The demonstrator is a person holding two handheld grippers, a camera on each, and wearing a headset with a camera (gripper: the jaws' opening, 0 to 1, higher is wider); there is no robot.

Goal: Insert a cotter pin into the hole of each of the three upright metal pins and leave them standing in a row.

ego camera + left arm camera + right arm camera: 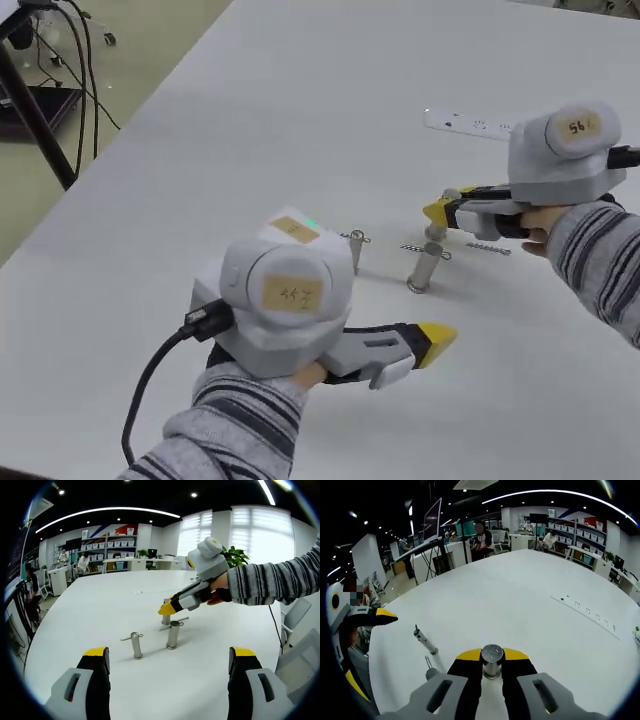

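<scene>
Head view: the left gripper (437, 340) lies level at lower centre. The right gripper (437, 212) reaches in from the right edge. Left gripper view: jaws wide apart, empty, facing two metal pins (135, 645) mid-frame. Right gripper view: jaws clamped on the third metal pin (492, 661), upright at bottom centre.

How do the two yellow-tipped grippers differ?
The left gripper is open and holds nothing; the right gripper is shut on an upright metal pin. The left gripper hangs short of the two other pins, touching neither; the right gripper grips its pin near the top. Both have yellow tips.
</scene>
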